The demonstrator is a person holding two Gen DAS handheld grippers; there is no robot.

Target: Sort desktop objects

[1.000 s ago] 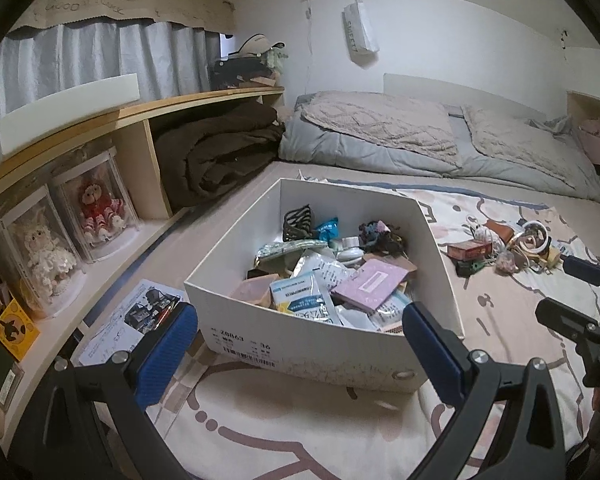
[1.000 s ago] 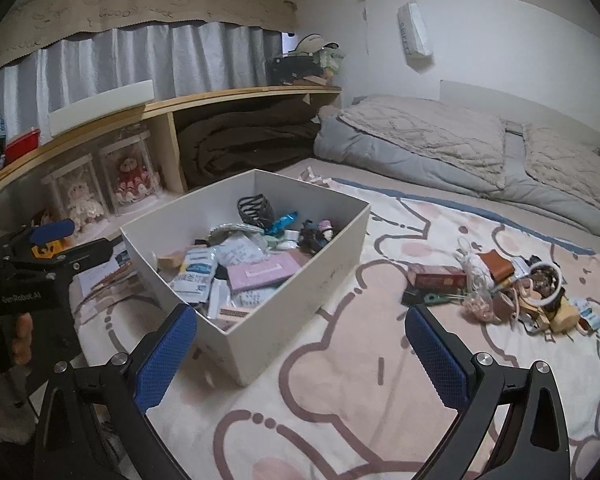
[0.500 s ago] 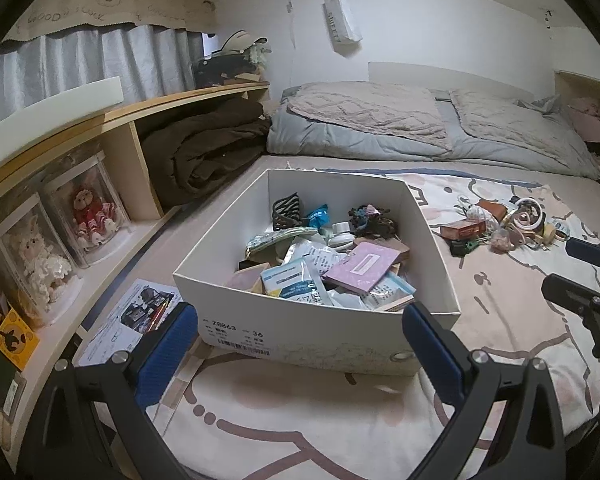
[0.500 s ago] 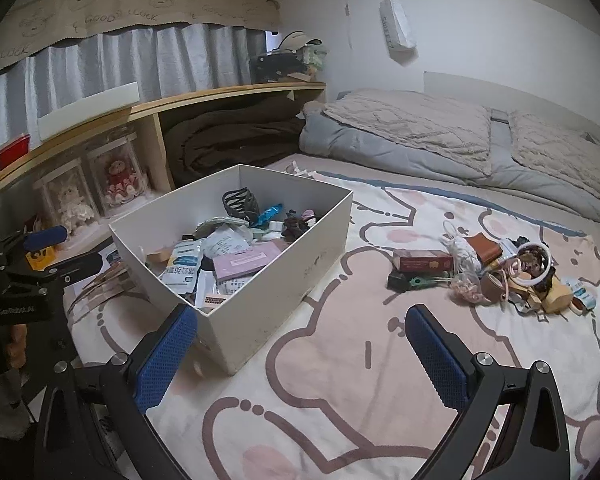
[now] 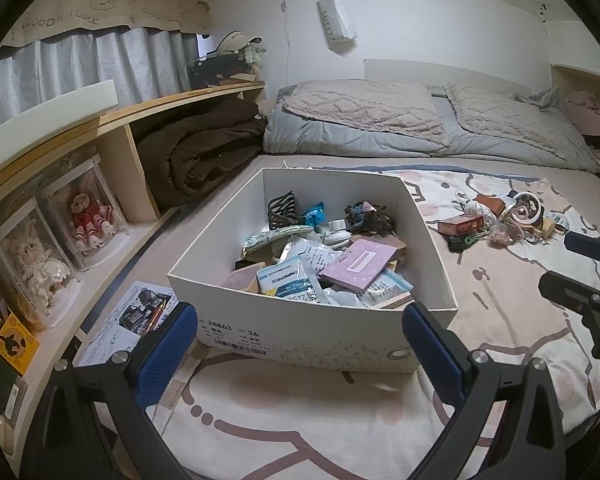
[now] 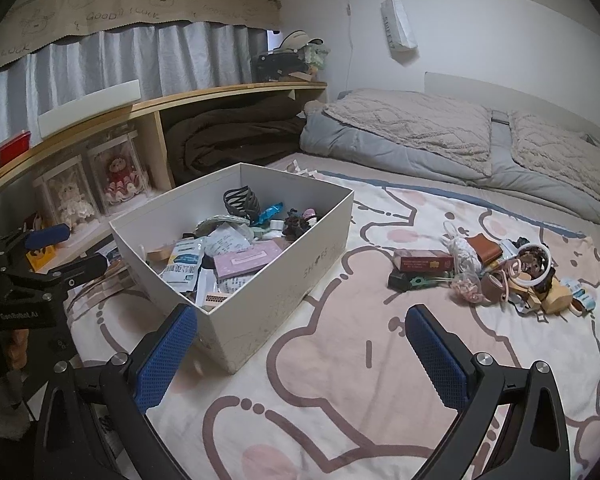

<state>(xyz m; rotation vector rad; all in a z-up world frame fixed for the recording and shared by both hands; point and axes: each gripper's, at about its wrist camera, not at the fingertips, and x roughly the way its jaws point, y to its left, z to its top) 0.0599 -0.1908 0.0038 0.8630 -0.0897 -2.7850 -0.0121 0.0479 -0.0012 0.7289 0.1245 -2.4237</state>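
Two grippers, both with jaws spread wide and empty: left gripper [image 5: 300, 350] hovers right in front of the white shoebox [image 5: 300, 330] stuffed with packets, right gripper [image 6: 300, 354] over the bear-print blanket [image 6: 340, 380]. Loose pile of trinkets [image 6: 512, 276] and a red box [image 6: 422, 260] sit well right of the shoebox; doll cases [image 5: 60, 236] line the shelf.

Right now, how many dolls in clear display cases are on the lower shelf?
2. The cream-dressed doll in a clear case stands nearer the camera; the red-dressed doll in a clear case stands beside it, farther along the wooden shelf. Others may be hidden.
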